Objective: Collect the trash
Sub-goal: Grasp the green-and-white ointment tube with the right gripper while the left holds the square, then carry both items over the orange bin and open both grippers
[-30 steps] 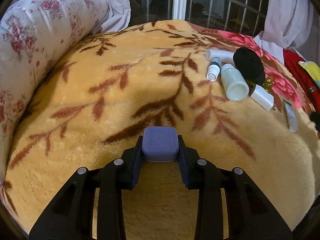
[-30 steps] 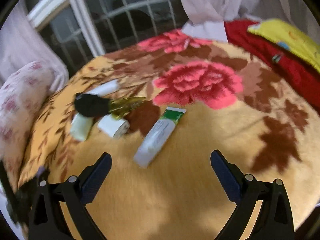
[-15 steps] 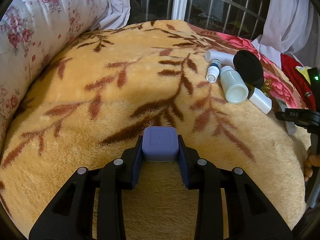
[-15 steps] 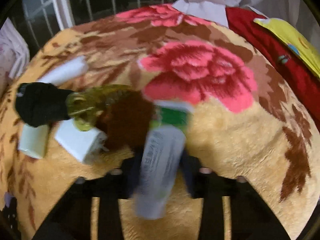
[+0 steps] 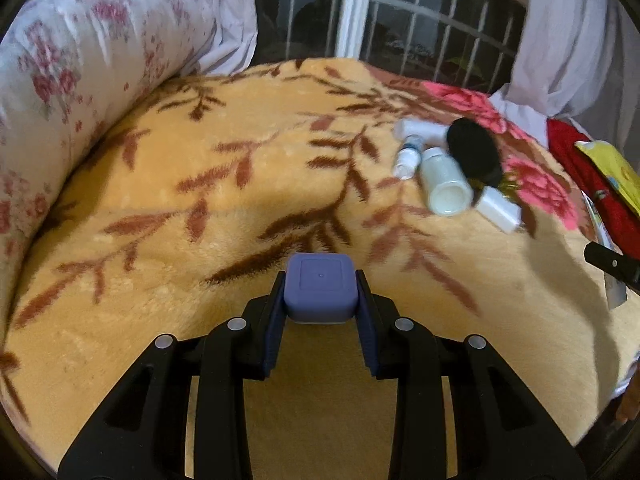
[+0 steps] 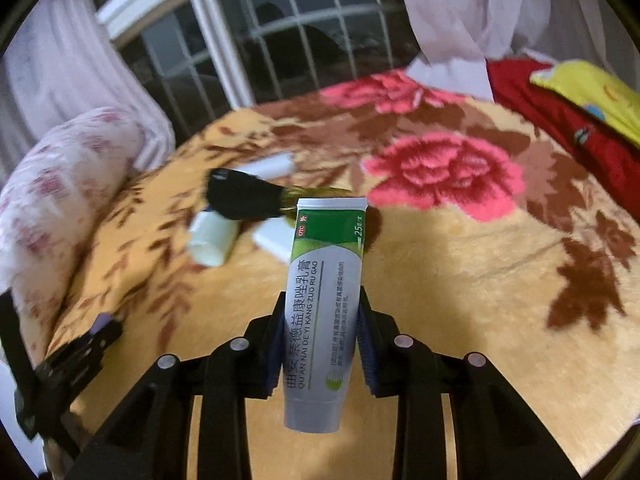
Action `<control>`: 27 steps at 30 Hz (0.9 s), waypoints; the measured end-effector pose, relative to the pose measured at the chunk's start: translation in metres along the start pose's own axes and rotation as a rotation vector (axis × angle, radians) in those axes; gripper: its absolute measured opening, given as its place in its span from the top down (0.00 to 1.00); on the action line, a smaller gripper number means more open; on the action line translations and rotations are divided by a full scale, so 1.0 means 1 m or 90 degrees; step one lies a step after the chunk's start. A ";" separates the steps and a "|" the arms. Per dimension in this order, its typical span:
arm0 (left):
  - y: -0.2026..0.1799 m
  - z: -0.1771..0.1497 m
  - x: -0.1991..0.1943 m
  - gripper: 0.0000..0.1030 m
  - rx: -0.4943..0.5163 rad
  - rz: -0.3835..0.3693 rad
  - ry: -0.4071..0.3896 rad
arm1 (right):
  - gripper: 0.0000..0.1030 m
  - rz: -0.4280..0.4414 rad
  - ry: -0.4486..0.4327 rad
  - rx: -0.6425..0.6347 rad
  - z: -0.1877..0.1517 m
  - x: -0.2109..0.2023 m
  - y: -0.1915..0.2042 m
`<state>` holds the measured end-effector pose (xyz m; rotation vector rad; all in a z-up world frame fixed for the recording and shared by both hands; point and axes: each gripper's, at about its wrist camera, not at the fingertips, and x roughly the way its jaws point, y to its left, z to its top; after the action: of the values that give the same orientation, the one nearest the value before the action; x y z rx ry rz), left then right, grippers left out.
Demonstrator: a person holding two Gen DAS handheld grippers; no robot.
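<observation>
Ointment tube (image 6: 322, 312) sits clamped in the right gripper (image 6: 322, 320); left gripper (image 5: 321, 300) pinches a blue cube (image 5: 321, 286); bottles (image 5: 442, 184) remain on the blanket (image 5: 200, 240).

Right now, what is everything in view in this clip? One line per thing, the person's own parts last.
Ointment tube: one, white and green, held off the bed.
Purple square block: one, held.
White bottles: two, one large, one small, lying on the blanket.
White tubes or boxes: two, among the bottles.
Black brush: one, gold handle, in the same pile.
Blanket: one, yellow, brown leaves, pink flowers.
Bolster: one, white floral, bed's left side.
Red cloth: one, yellow item on top.
Left gripper: black, fingers clamp the block.
Right gripper: black, fingers clamp the tube.
</observation>
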<state>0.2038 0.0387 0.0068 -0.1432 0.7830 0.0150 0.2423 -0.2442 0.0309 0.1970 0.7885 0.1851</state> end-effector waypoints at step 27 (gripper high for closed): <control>-0.079 -0.177 -0.119 0.69 0.147 -0.124 0.066 | 0.69 0.110 0.077 -0.128 -0.215 -0.132 0.022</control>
<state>0.0008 -0.0587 -0.0233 -0.0002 0.8654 -0.2684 -0.0053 -0.2320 -0.0214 0.0636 0.8673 0.4412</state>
